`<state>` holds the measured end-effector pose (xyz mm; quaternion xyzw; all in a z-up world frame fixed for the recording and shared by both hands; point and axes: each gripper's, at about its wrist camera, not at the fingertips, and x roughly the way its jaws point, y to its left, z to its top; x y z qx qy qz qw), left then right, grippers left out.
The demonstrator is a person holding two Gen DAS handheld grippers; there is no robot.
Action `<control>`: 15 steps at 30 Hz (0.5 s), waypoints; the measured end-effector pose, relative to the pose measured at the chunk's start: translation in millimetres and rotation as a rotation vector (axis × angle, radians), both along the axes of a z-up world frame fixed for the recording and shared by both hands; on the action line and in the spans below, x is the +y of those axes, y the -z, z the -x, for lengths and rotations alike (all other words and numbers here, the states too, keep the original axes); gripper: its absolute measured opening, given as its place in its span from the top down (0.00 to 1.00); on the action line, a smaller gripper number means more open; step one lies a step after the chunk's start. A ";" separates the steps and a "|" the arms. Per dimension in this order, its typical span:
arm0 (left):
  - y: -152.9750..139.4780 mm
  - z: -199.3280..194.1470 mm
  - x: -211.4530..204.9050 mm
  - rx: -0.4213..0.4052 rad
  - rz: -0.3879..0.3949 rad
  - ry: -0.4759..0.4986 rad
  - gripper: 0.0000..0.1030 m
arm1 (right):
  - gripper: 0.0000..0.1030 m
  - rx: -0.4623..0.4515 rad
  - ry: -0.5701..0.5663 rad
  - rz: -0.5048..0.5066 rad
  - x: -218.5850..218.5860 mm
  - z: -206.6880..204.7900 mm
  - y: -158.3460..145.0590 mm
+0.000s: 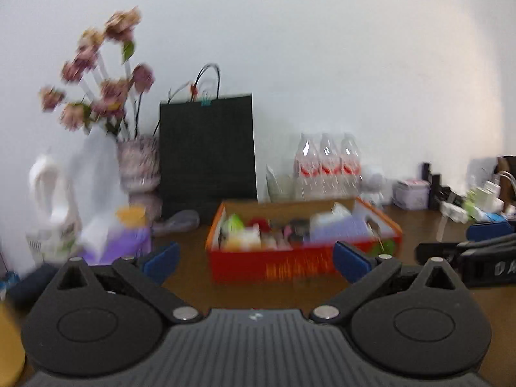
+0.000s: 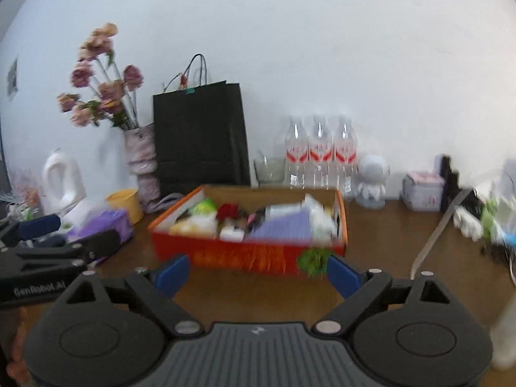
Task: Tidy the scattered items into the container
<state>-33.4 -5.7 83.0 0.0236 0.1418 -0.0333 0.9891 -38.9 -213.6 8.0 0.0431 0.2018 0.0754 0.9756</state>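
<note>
Nearest in each wrist view, both tongs stand spread wide and hold nothing: the left gripper [image 1: 254,262] and the right gripper [image 2: 256,275] hang above the brown wooden table [image 2: 258,293], just short of the orange-red cardboard box [image 2: 245,256]. That box, the container, sits beyond the fingertips, already crowded with small packets, a lilac packet [image 2: 283,227] and something red. A green leafy tuft [image 2: 314,259] shows against its front right corner; whether it is loose or printed is unclear through the blur.

Left of the box lies a purple soft pack [image 2: 106,224] near a yellow tub [image 2: 125,203]. Behind the box stand a black paper bag [image 2: 200,138], three clear water bottles [image 2: 319,151] and a vase of faded pink flowers [image 2: 138,151].

This looks like a pause between pickups, late in the tidying. The next move probably calls for choosing a loose item, perhaps the purple pack, and bringing spread fingers around it.
</note>
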 end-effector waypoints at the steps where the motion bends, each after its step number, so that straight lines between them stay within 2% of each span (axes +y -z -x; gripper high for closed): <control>1: 9.1 17.7 8.8 0.023 0.016 0.002 0.00 | 0.10 0.004 0.007 -0.018 -3.3 18.1 8.1; 3: 27.8 51.1 25.5 0.093 0.046 -0.007 0.00 | 0.10 0.035 0.037 -0.051 -12.1 55.4 26.5; 5: 43.9 77.7 36.1 0.185 0.067 -0.027 0.00 | 0.10 0.115 0.082 -0.056 -16.5 85.1 43.0; 7: 53.1 99.5 39.2 0.230 0.068 -0.032 0.00 | 0.10 0.155 0.126 -0.059 -16.7 109.4 53.4; 11: 49.4 105.1 31.7 0.188 0.042 0.012 0.00 | 0.10 0.158 0.120 -0.036 -7.4 126.7 59.6; 15: 53.7 68.5 25.8 0.180 0.043 -0.008 0.00 | 0.09 0.186 0.108 -0.020 1.3 98.7 69.3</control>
